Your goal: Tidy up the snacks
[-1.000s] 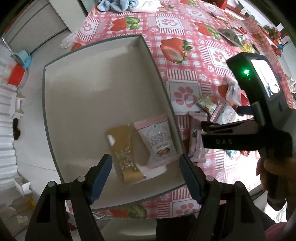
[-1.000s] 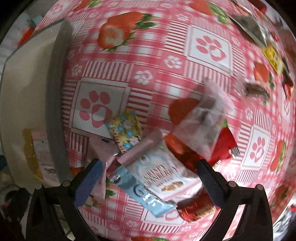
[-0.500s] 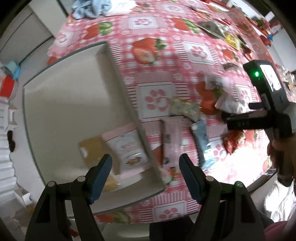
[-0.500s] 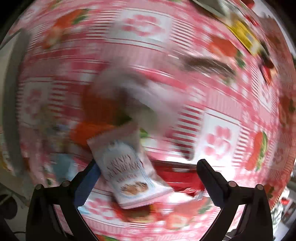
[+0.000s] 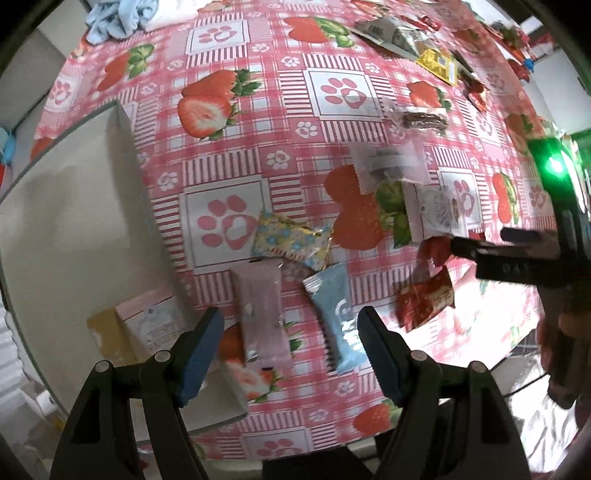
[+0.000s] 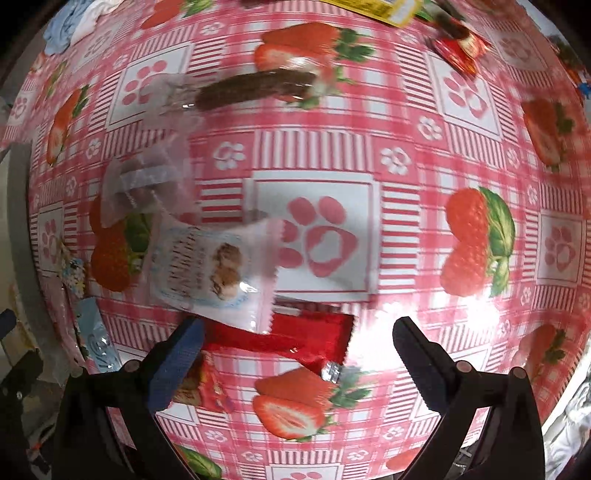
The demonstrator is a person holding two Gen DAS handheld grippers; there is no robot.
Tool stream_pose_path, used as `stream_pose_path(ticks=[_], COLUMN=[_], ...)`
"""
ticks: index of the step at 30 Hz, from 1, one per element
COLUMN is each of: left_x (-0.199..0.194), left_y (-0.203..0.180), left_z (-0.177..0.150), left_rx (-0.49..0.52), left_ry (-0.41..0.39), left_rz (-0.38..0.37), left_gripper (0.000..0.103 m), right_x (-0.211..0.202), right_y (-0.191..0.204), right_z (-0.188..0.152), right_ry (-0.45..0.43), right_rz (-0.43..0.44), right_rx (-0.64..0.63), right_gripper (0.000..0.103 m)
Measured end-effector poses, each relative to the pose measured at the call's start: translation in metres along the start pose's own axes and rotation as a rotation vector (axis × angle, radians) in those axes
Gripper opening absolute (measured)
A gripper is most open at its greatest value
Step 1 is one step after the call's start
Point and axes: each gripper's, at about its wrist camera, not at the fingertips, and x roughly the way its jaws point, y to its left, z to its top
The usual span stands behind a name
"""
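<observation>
My left gripper (image 5: 290,341) is open and empty above a pink bar (image 5: 260,314) and a light blue packet (image 5: 338,317) on the strawberry tablecloth. A floral packet (image 5: 291,242) lies just beyond them. The grey tray (image 5: 74,221) at the left holds a pink-white packet (image 5: 155,325) and a tan packet (image 5: 105,334). My right gripper (image 6: 295,354) is open and empty over a red wrapper (image 6: 295,336); a white cookie packet (image 6: 210,269) lies just beyond it. The right gripper also shows in the left wrist view (image 5: 461,249).
A clear packet with a brown bar (image 6: 251,88), a translucent packet (image 6: 147,177), a yellow packet (image 5: 439,64) and other wrappers (image 5: 391,33) lie farther back. Blue cloth (image 5: 118,18) sits at the far left corner. The table edge runs close below both grippers.
My left gripper has swung right from over the tray to over the loose snacks. My right gripper has moved right, past the white cookie packet toward the red wrapper. Both stayed open.
</observation>
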Motion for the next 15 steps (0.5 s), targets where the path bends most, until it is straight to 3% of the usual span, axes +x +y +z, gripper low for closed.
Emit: stream_pose_path(ticks=[5, 9, 15], left_x=[0.004, 0.003, 0.008], left_y=[-0.014, -0.026, -0.021], left_z=[0.016, 0.022, 0.023], left_rx=[0.014, 0.067, 0.033], left_ry=[-0.007, -0.023, 0.003], left_rz=[0.007, 0.042, 0.059], left_gripper=[0.078, 0.078, 0.078], right_x=[-0.032, -0.042, -0.044], right_y=[-0.013, 0.002, 0.023], right_z=[-0.002, 0.003, 0.004], right_ry=[-0.018, -0.037, -0.061], right_rz=[0.015, 0.007, -0.062], right_rx=[-0.022, -0.199, -0.453], right_gripper=[0.102, 0.102, 0.102])
